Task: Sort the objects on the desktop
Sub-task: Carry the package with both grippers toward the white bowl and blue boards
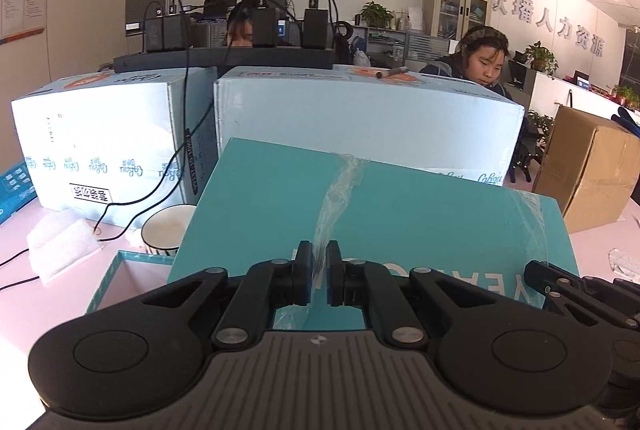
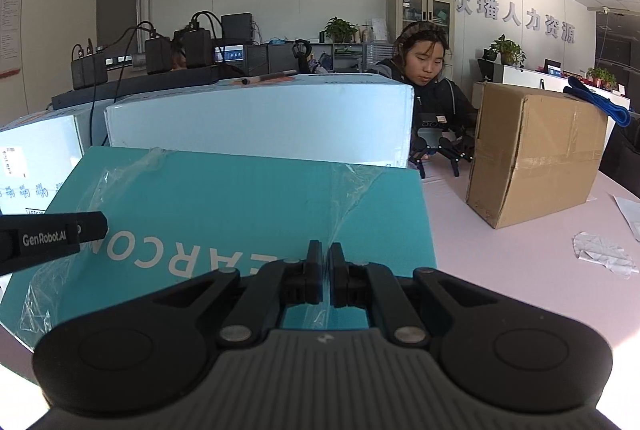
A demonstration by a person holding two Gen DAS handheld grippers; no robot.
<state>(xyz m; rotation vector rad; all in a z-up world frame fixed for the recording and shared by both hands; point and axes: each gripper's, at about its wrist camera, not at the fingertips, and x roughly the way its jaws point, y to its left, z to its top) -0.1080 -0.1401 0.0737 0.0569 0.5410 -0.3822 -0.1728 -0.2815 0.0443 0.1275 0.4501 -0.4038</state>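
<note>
The left hand-held gripper (image 1: pixel 319 278) is clenched on the near edge of a teal lid (image 1: pixel 400 213), and the right hand-held gripper (image 2: pixel 325 276) grips the same edge further along. The lid hangs tilted above the open teal box (image 1: pixel 120 270) on the pink table (image 2: pixel 520 250). A bowl (image 1: pixel 168 230) stands just beyond the box, white cartons (image 1: pixel 360 125) behind.

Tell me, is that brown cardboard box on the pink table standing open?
No, the brown cardboard box is closed, its flaps down and sealed with tape along the seam.
</note>
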